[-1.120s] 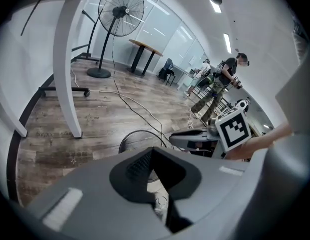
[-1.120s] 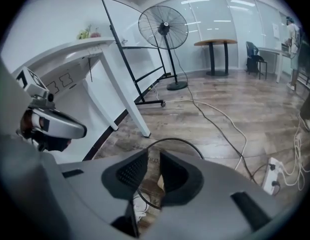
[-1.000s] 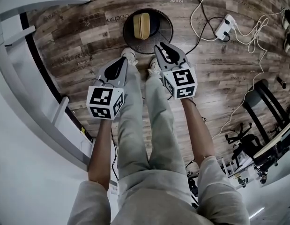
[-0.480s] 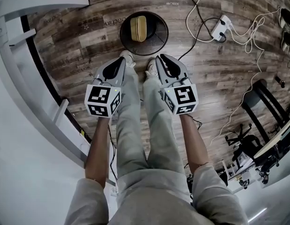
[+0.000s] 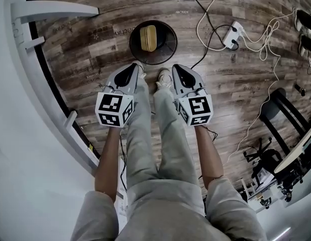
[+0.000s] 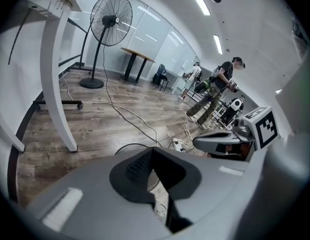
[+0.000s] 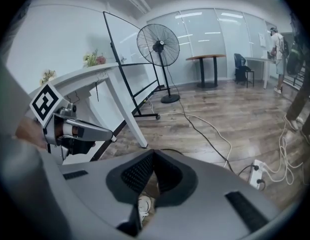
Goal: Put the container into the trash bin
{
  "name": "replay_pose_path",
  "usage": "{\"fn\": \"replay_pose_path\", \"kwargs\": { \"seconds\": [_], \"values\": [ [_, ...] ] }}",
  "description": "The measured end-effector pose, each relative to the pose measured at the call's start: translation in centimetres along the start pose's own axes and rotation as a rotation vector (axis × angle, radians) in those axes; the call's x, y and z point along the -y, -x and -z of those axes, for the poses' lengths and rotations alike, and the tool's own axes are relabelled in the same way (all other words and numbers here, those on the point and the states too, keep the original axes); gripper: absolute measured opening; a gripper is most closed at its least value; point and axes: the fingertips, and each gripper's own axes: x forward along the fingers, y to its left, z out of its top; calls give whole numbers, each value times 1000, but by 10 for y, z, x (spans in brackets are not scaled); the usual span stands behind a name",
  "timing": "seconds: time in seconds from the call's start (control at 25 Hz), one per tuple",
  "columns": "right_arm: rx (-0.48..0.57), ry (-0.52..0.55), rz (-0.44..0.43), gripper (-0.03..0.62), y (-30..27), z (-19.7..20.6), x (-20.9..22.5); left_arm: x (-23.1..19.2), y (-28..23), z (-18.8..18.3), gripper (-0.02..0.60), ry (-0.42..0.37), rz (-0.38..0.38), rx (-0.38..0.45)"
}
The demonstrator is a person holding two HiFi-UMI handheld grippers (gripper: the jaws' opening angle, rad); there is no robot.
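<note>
A round black trash bin (image 5: pixel 165 50) stands on the wood floor in front of the person's feet. The yellow container (image 5: pixel 148 38) lies inside it. My left gripper (image 5: pixel 129 70) and right gripper (image 5: pixel 178 70) hang side by side short of the bin, above the shoes, both shut with nothing between the jaws. In the left gripper view the shut jaws (image 6: pixel 153 149) meet over the bin's dark rim (image 6: pixel 123 146), with the right gripper (image 6: pixel 215 143) alongside. The right gripper view shows its shut jaws (image 7: pixel 153 153) and the left gripper (image 7: pixel 87 130) at the left.
A white power strip with looping cables (image 5: pixel 231 35) lies right of the bin. A white table frame (image 5: pixel 55 9) runs along the left. A pedestal fan (image 6: pixel 110 21) stands further back, and a person (image 6: pixel 222 84) by equipment at the far right.
Both grippers have drawn back from the bin toward the person and risen. The right gripper's jaws have closed. The container stays in the bin.
</note>
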Motion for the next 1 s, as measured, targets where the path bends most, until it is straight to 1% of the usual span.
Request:
{"fn": "replay_pose_path", "kwargs": {
  "seconds": [0.2,0.48,1.0],
  "values": [
    [23,23,3,14,18,-19,-1,14,18,-14,11,-19,-4,14],
    [83,47,9,14,39,-57,0,31,41,-46,11,-45,-19,63],
    [201,98,13,14,103,-142,-1,72,86,-110,11,-93,-43,155]
  ]
}}
